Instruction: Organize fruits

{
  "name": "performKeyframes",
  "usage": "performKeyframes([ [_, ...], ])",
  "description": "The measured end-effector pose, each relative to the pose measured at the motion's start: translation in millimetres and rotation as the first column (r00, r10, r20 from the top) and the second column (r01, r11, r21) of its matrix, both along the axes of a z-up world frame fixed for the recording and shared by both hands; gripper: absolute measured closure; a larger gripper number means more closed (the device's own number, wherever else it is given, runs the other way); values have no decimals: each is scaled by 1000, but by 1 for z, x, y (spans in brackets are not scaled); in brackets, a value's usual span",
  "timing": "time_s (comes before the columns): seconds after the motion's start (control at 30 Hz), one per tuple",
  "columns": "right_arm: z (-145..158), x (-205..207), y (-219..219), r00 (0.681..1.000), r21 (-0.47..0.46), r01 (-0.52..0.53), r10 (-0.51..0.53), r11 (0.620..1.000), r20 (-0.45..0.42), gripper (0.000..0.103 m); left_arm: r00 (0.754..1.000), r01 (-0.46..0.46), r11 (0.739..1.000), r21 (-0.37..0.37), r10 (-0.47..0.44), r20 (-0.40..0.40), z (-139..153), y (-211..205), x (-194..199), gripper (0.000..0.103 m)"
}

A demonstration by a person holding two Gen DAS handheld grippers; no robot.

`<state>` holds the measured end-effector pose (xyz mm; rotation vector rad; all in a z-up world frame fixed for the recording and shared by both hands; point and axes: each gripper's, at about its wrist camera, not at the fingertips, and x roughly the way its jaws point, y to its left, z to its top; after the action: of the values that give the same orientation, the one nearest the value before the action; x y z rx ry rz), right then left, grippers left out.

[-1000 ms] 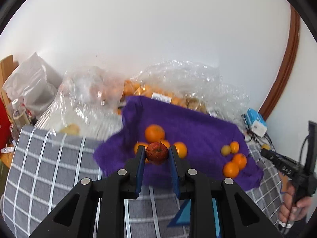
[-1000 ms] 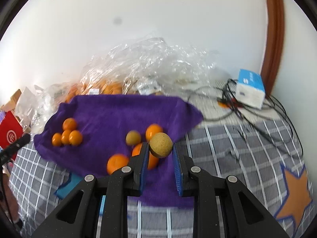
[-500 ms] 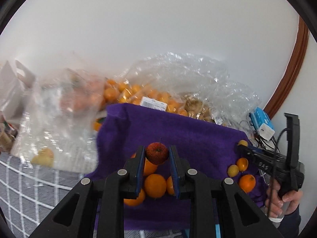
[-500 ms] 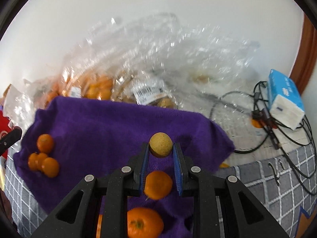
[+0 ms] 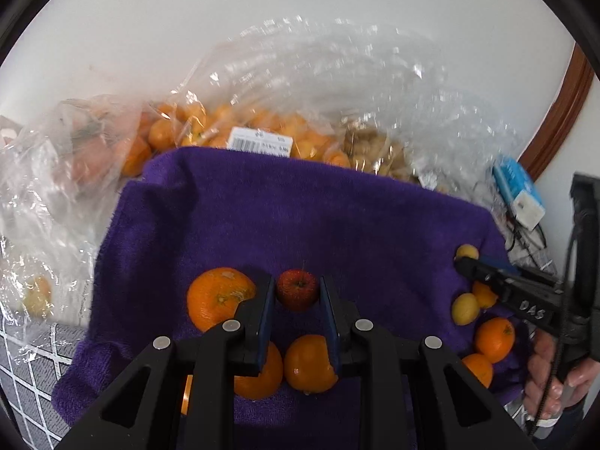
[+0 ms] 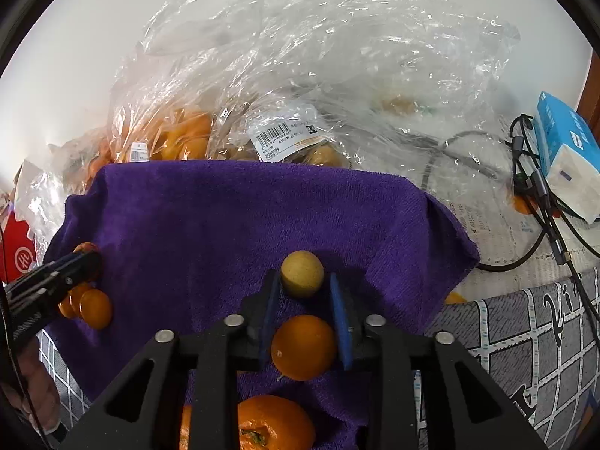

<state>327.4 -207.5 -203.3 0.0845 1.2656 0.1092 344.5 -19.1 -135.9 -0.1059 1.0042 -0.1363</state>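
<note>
- While both claws sit low over the towel (image 5: 300, 217), sorting looks partly done.
- Left claw (image 5: 297, 294): clenched on apple (image 5: 297, 288); oranges (image 5: 217, 300) beside and beneath it.
- Right claw (image 6: 303, 287): jaws parted, yellow fruit (image 6: 302, 273) loose between tips; orange (image 6: 303, 347) beneath.
- Left over: bagged fruit (image 6: 187, 135) beyond towel, unsorted.

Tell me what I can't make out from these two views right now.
- Left wrist: oranges beneath the left claw, partly hidden by its fingers.
- Left wrist: bagged fruit, blurred behind plastic.
- Right wrist: bottom orange, cut off by the frame edge.
- Right wrist: bag label, too small to read.
</note>
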Motion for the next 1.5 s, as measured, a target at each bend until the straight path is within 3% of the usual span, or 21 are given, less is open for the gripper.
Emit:
performKeyframes([
  [0.1,6,-4,-1,1000,-12,-3,3,1000,19,60,1000,2,1000,10,-2,-3,-5,-3,0,80],
  [0.27,21,-20,1,998,-63,-13,17,998,62,55,999,30,999,39,-28,-39,-9,-11,0,80],
  [0.4,37,-33,-5,996,-68,16,-10,998,89,52,1000,22,997,68,-22,-8,4,-14,-12,63],
  [0.5,56,-48,-15,995,-66,44,-38,997,94,52,1000,11,998,66,-13,27,23,-8,-30,57],
  [0.63,84,-77,-19,988,-108,74,-58,991,141,52,998,6,999,47,-10,68,46,-3,-75,49],
  [0.83,119,-130,-19,980,-100,102,-83,990,182,52,991,-26,998,49,19,135,71,1,-145,39],
  [1.0,154,-185,-16,960,-101,122,-92,987,264,23,976,-49,996,70,33,214,96,2,-196,30],
  [1.27,194,-259,-9,931,-111,117,-70,987,358,6,959,-72,996,45,57,278,119,-1,-262,18],
  [1.4,199,-283,-8,931,-123,127,-75,984,356,5,957,-54,996,68,33,287,120,-7,-286,8],
  [1.5,202,-300,-8,931,-128,126,-72,984,357,4,948,-53,996,69,29,317,123,-11,-302,8],
])
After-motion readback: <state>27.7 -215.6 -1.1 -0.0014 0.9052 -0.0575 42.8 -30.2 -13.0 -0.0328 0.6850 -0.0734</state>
